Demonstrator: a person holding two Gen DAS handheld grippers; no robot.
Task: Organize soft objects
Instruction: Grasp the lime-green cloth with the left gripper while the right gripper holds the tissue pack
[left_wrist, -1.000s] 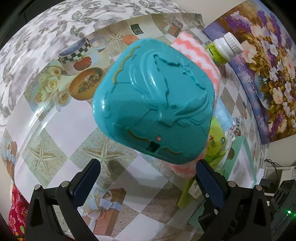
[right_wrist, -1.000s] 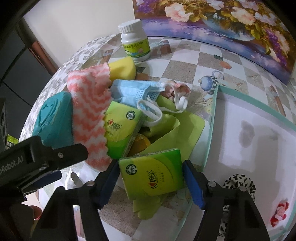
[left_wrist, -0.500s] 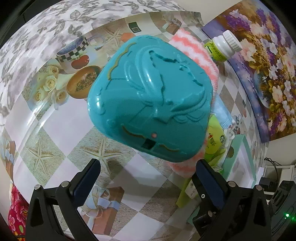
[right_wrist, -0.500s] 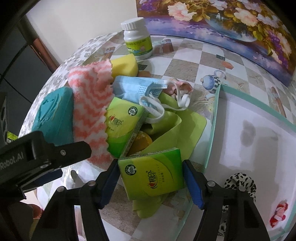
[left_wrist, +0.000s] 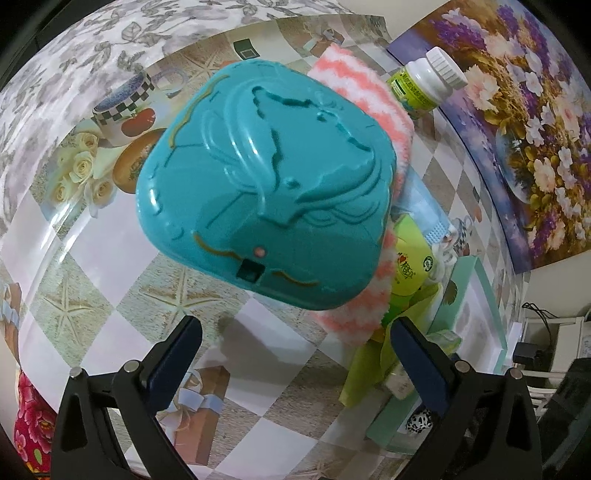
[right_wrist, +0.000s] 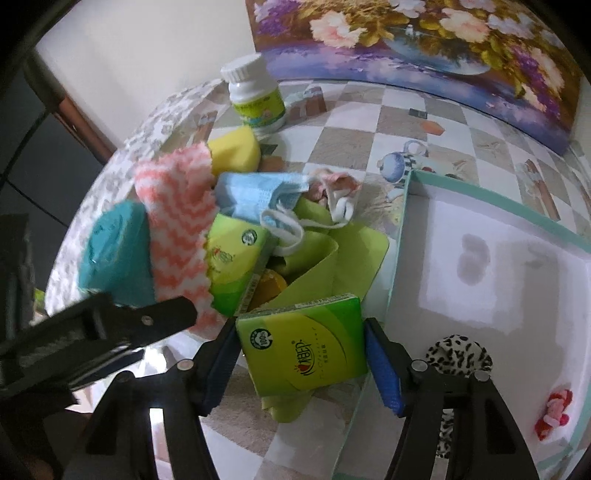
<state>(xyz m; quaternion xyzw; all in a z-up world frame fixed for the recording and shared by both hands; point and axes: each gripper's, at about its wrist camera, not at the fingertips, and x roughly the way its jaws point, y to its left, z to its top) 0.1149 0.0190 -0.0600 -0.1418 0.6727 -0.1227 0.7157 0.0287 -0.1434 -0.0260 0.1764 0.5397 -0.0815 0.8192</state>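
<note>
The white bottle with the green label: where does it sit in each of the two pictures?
Left wrist view: white bottle upper right, tilted by the lens, behind the pink-and-white cloth.
Right wrist view: bottle top centre, upright, behind the yellow sponge.
Shared landmark: the flower painting beside it.

The counter (right_wrist: 369, 122) wears a checkered cloth printed with starfish, cups and roses. The white tray (right_wrist: 491, 258) with a mint rim is the landmark. Just left of the tray a lime cloth (right_wrist: 347, 258) lies flat, seemingly touching its rim. Farther left sit a teal box (left_wrist: 258, 184) and a pink zigzag cloth (right_wrist: 177, 221). Beyond these, away from the tray, stand a yellow sponge (right_wrist: 234, 155) and a white bottle (right_wrist: 255, 99). A flower painting (right_wrist: 424, 48) leans behind the tray.
</note>
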